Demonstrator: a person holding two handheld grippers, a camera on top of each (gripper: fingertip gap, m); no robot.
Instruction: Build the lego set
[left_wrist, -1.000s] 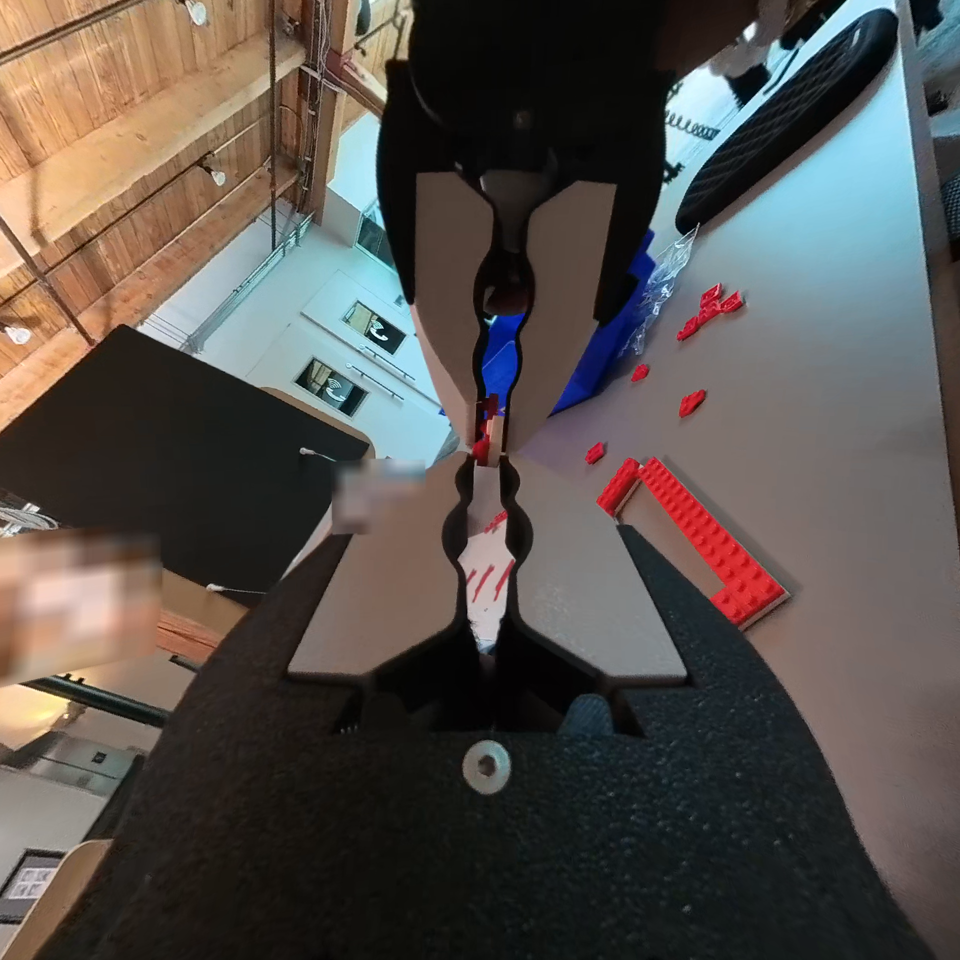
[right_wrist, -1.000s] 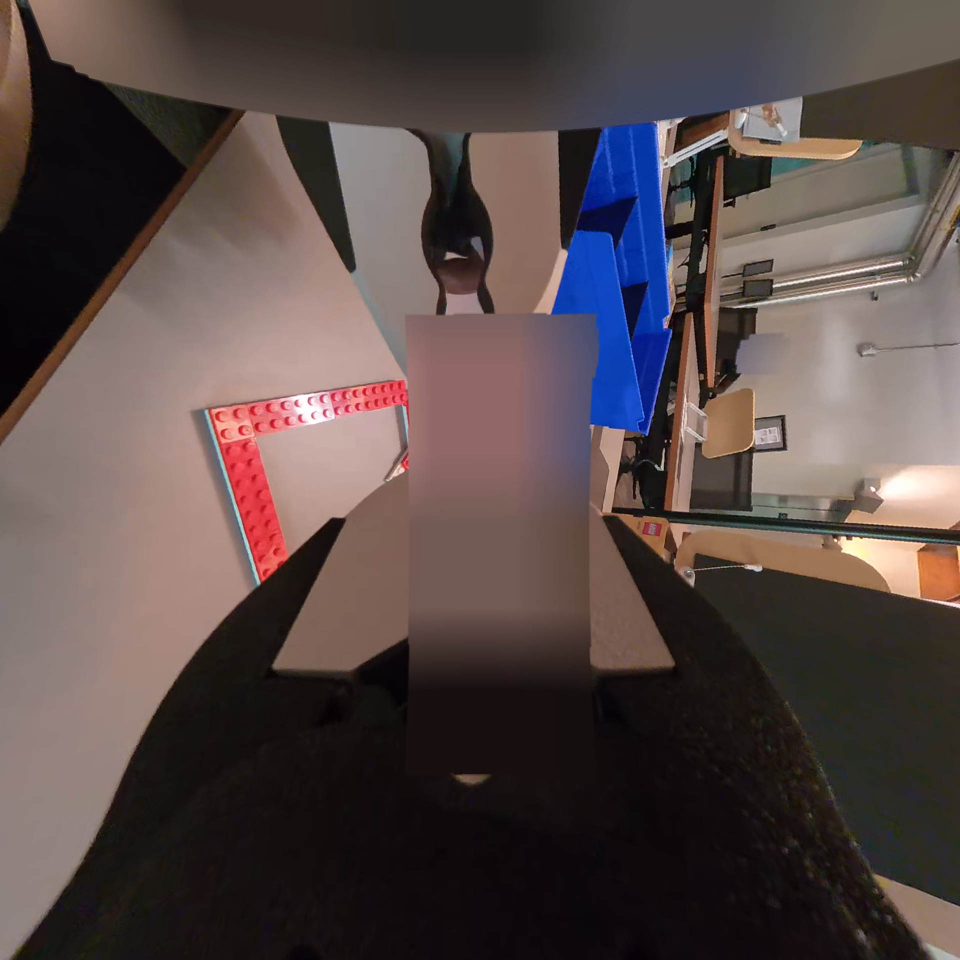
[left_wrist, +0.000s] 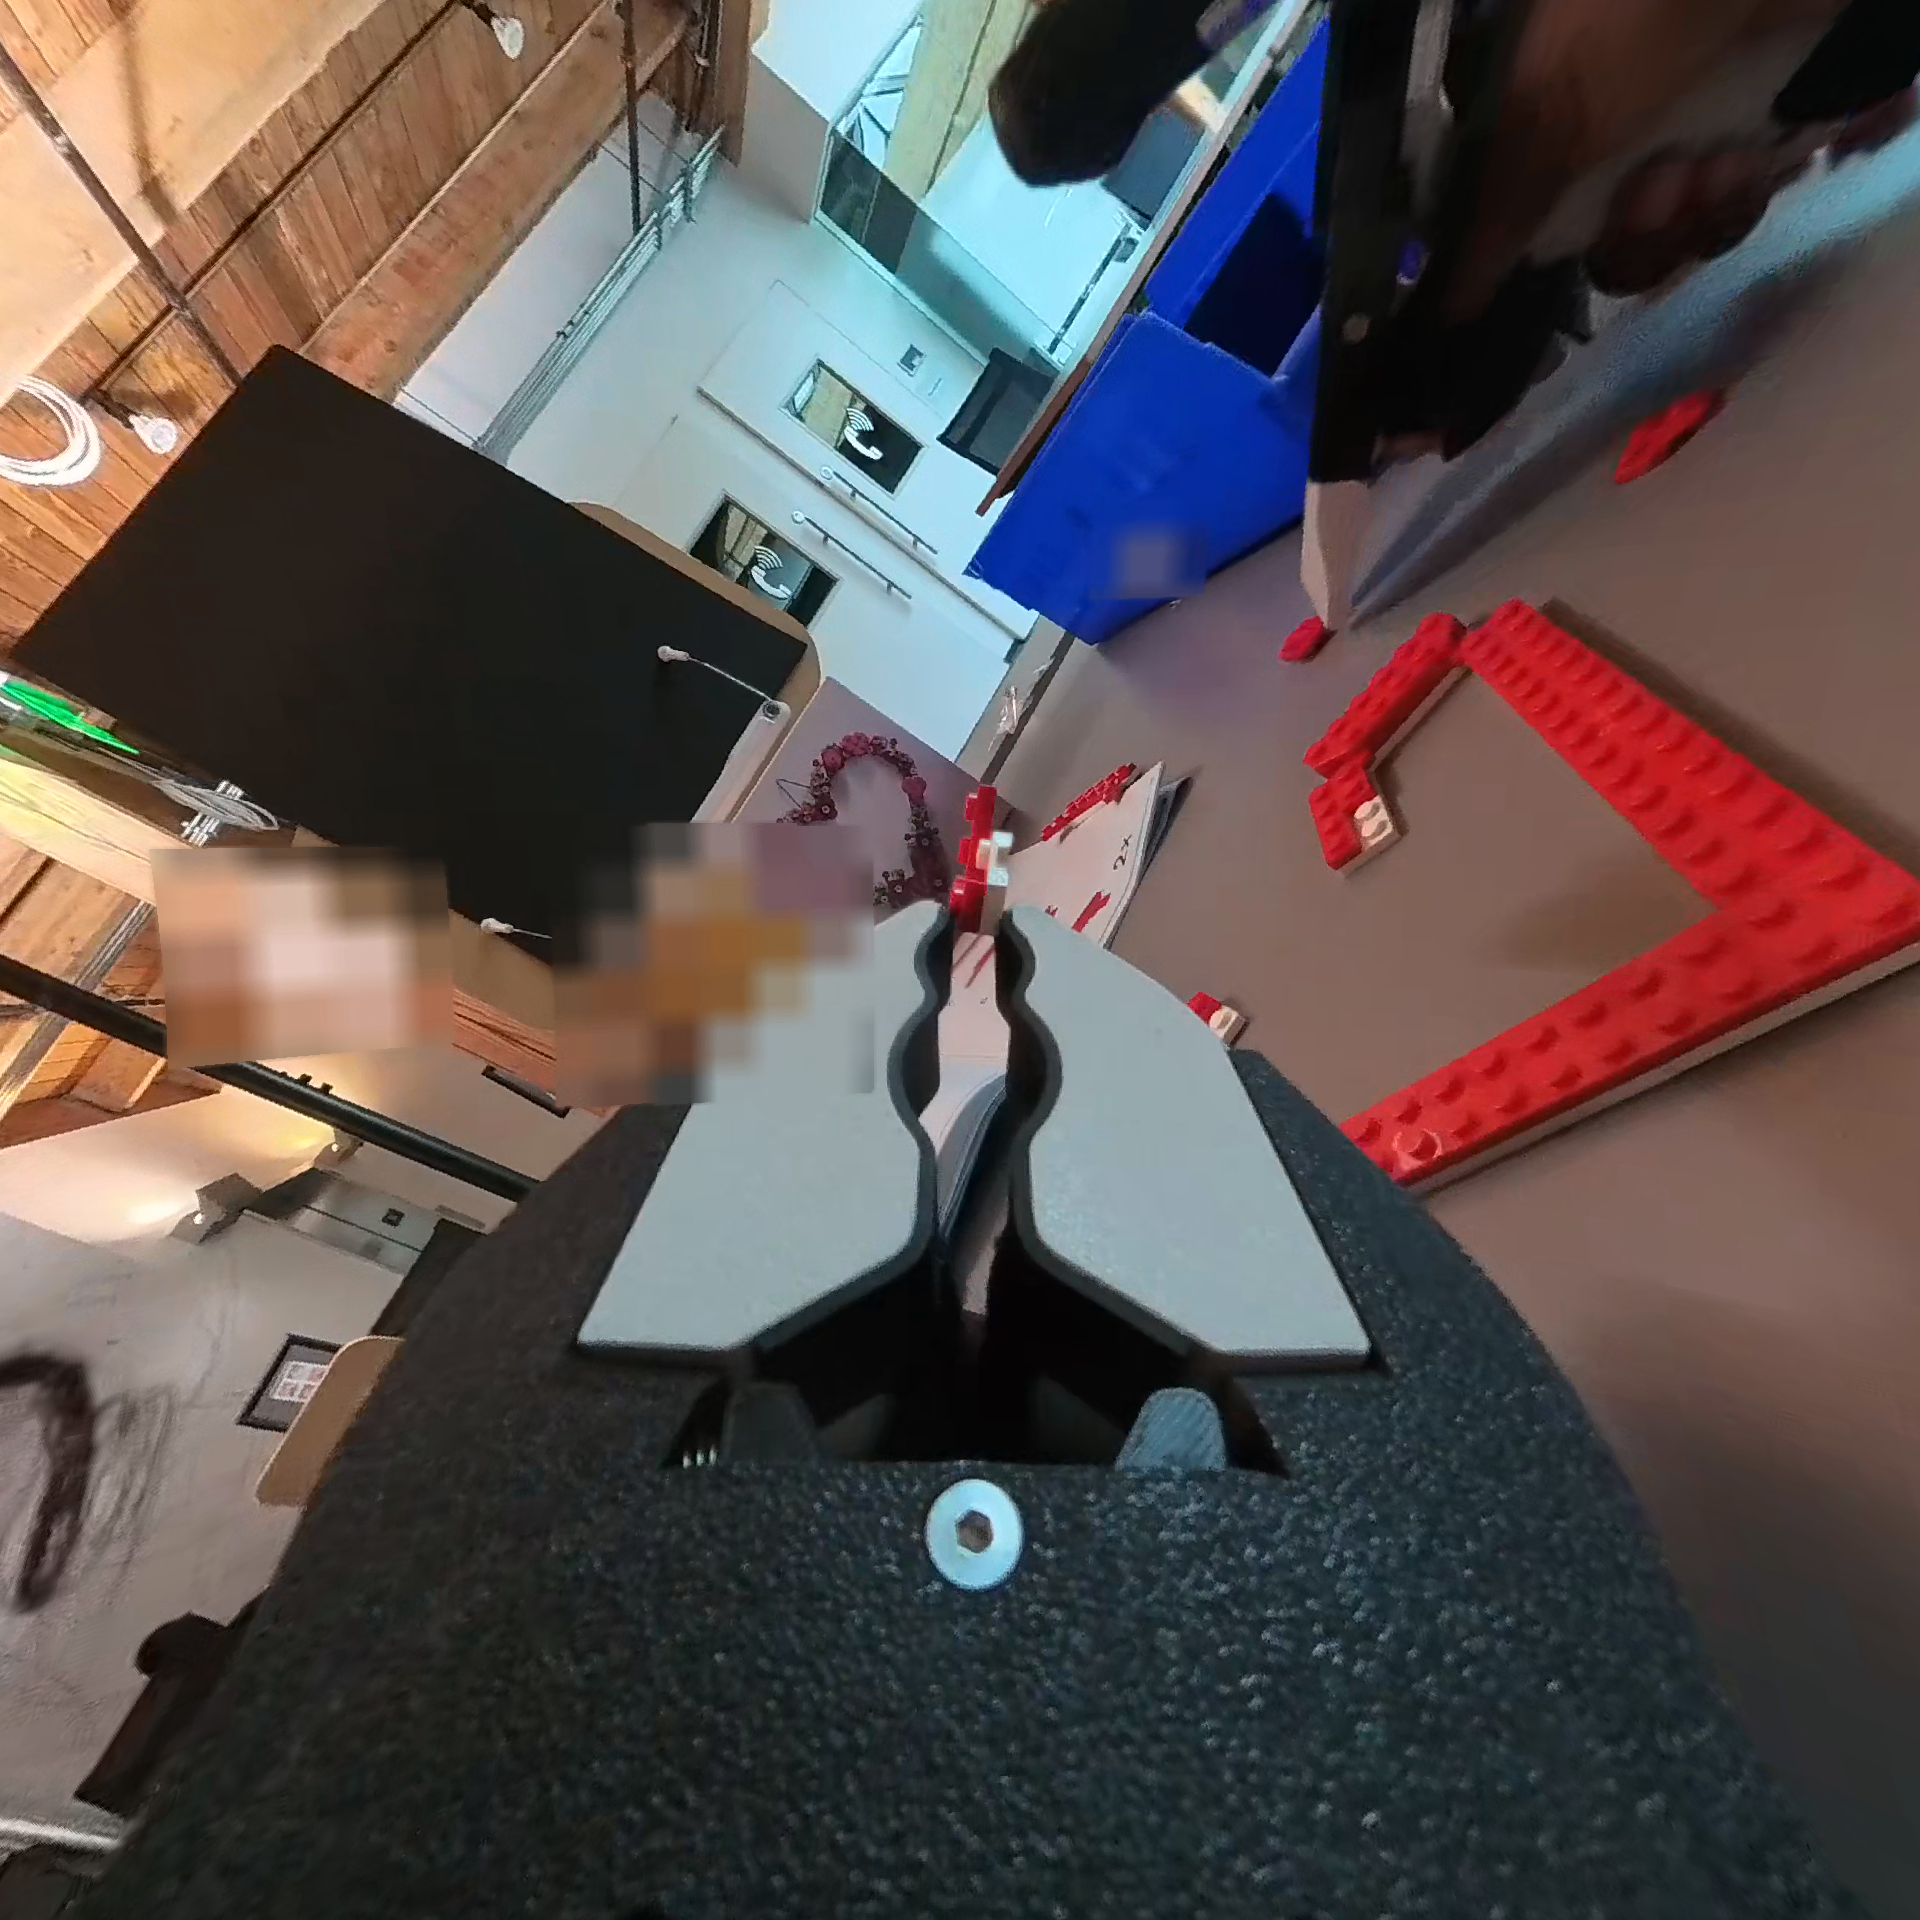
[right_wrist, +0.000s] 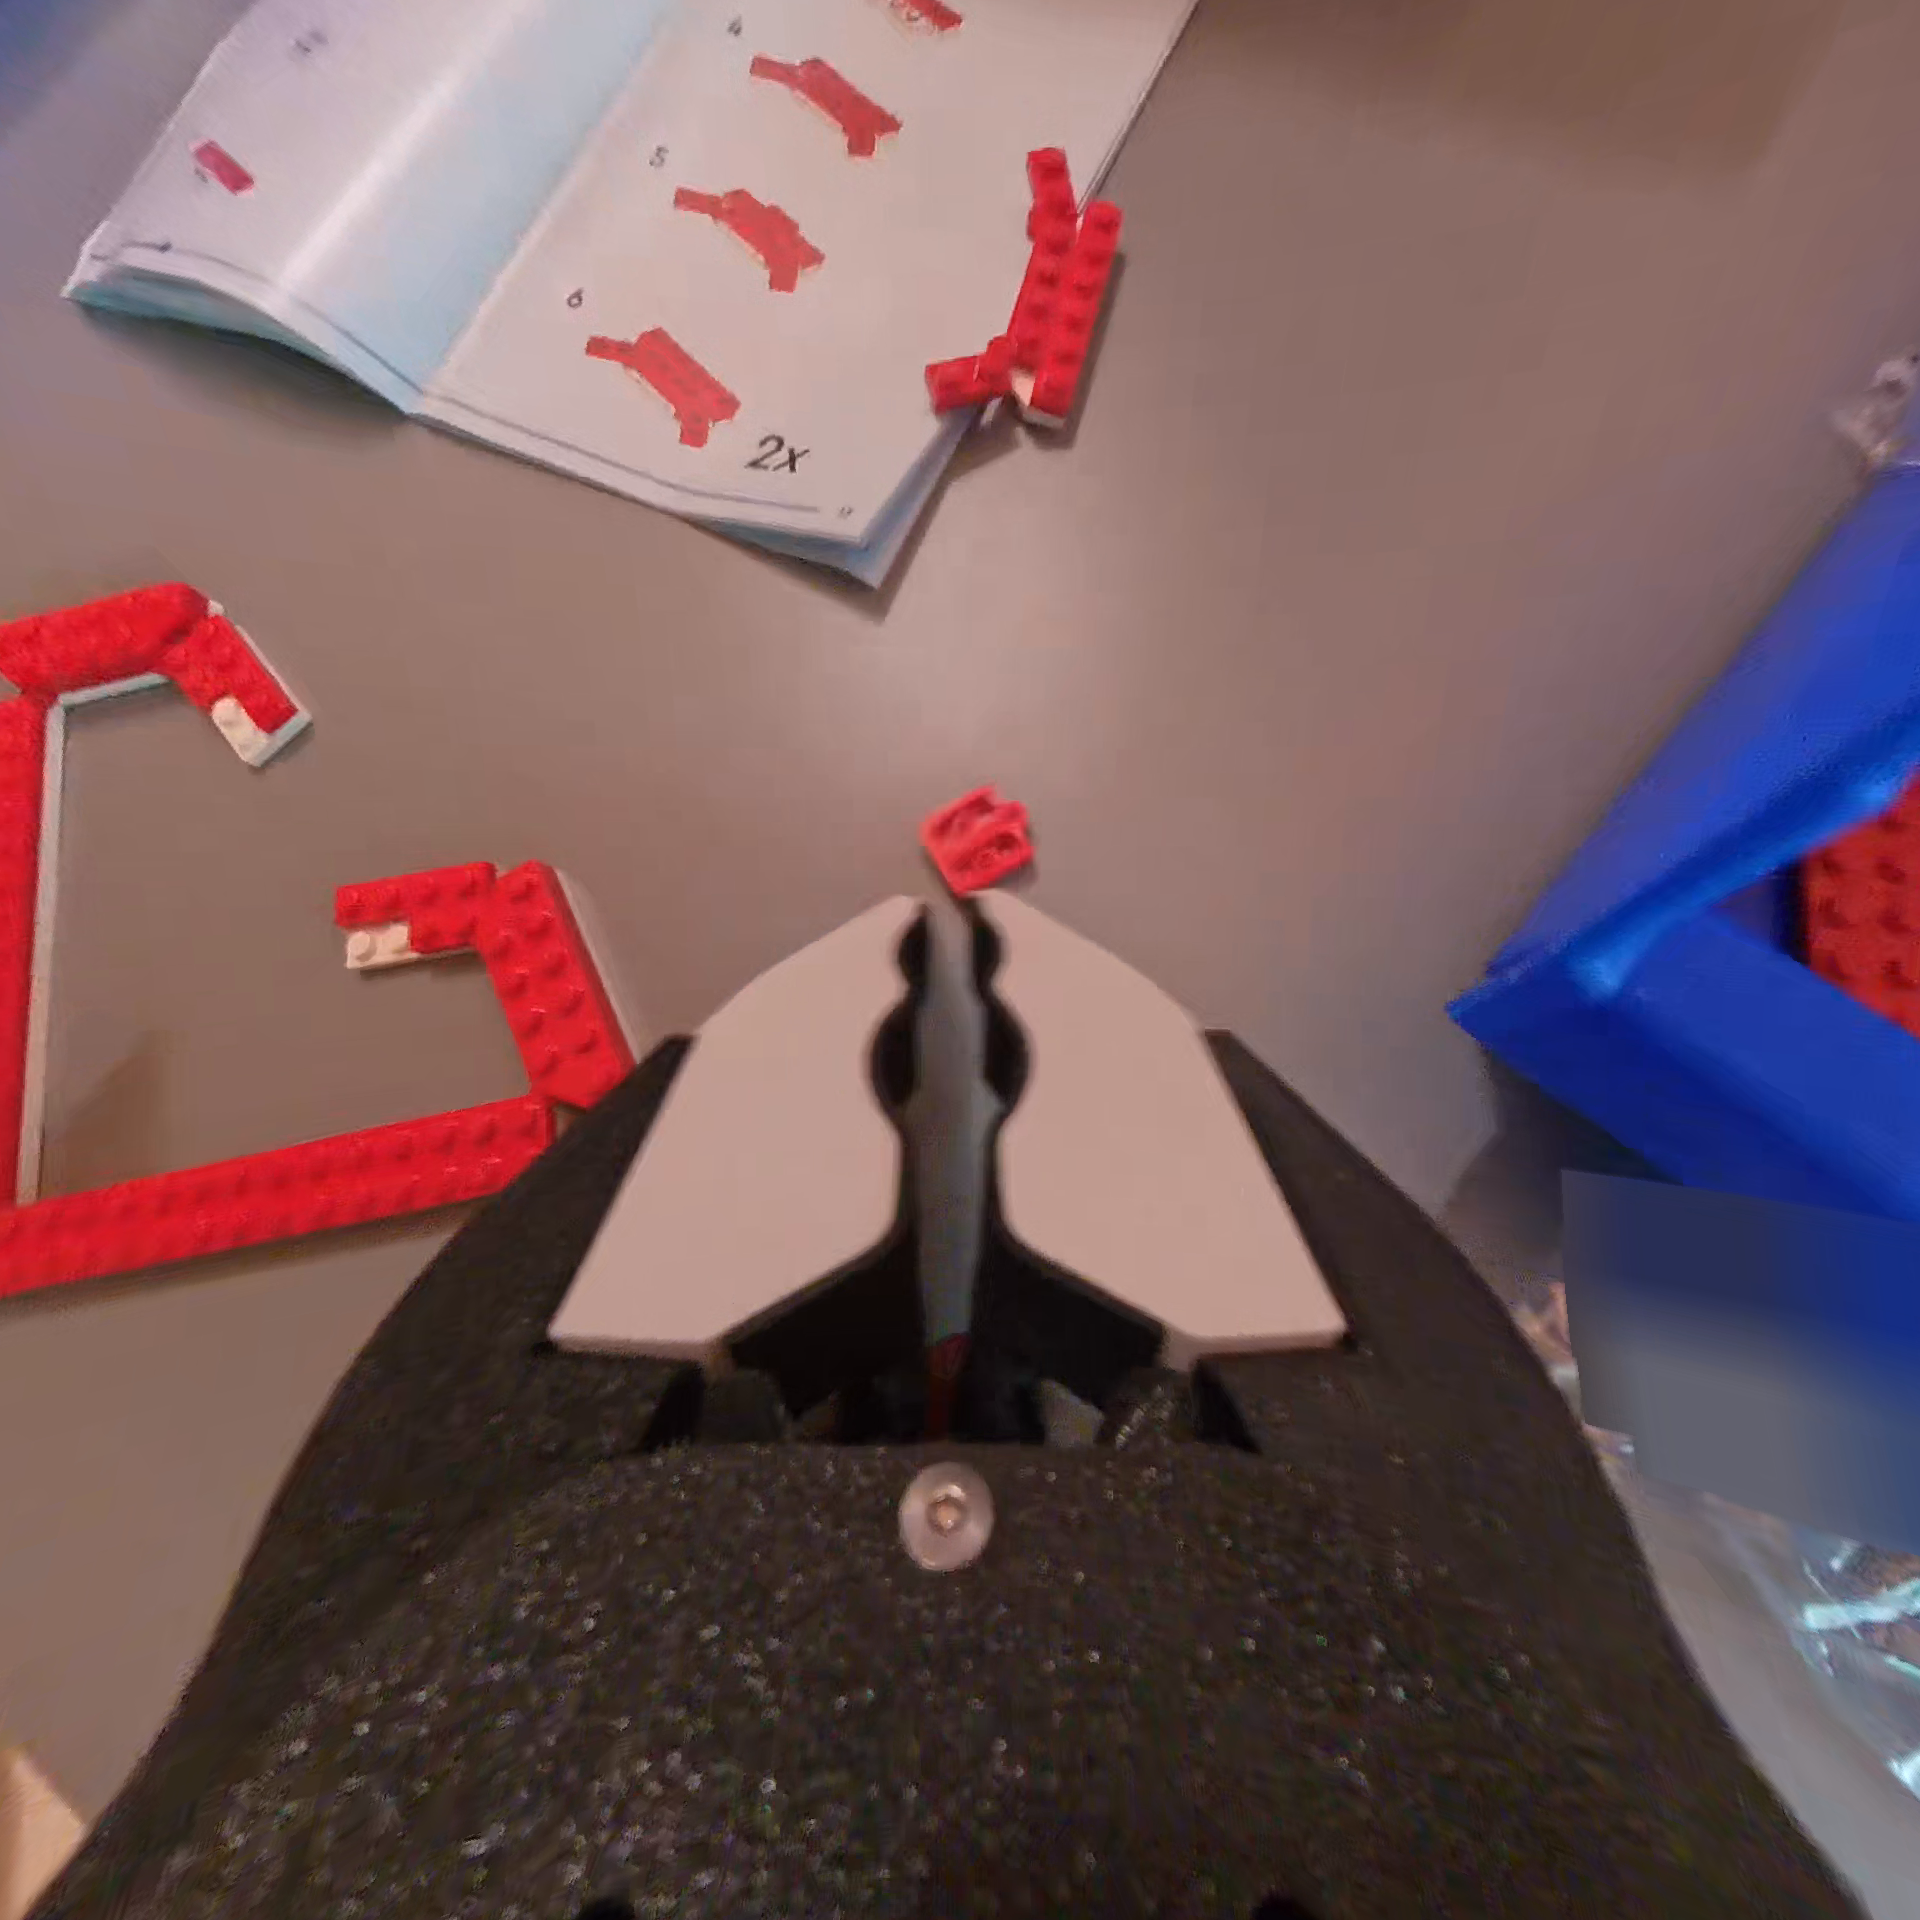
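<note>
My left gripper (left_wrist: 977, 920) is shut on a small red and white lego assembly (left_wrist: 982, 857) and holds it above the table. A red frame of long plates (left_wrist: 1662, 883) lies flat to its right, with a white stud piece at one end. The frame also shows in the right wrist view (right_wrist: 260, 1195). My right gripper (right_wrist: 951, 909) points down at the table with its jaws almost together and nothing between them. A small red piece (right_wrist: 977, 840) lies just beyond its tips. The right gripper (left_wrist: 1340, 582) also shows far off in the left wrist view.
An open instruction booklet (right_wrist: 623, 260) lies at the far side, with a red sub-assembly (right_wrist: 1060, 301) at its edge. A blue bin (right_wrist: 1714, 935) holding red plates stands at the right. A clear plastic bag (right_wrist: 1849, 1621) lies near it. A loose red piece (left_wrist: 1662, 436) lies on the table.
The two grippers were tip to tip on the small assembly and have come apart. The right one moved down to the table by the small red piece. The left one keeps the assembly.
</note>
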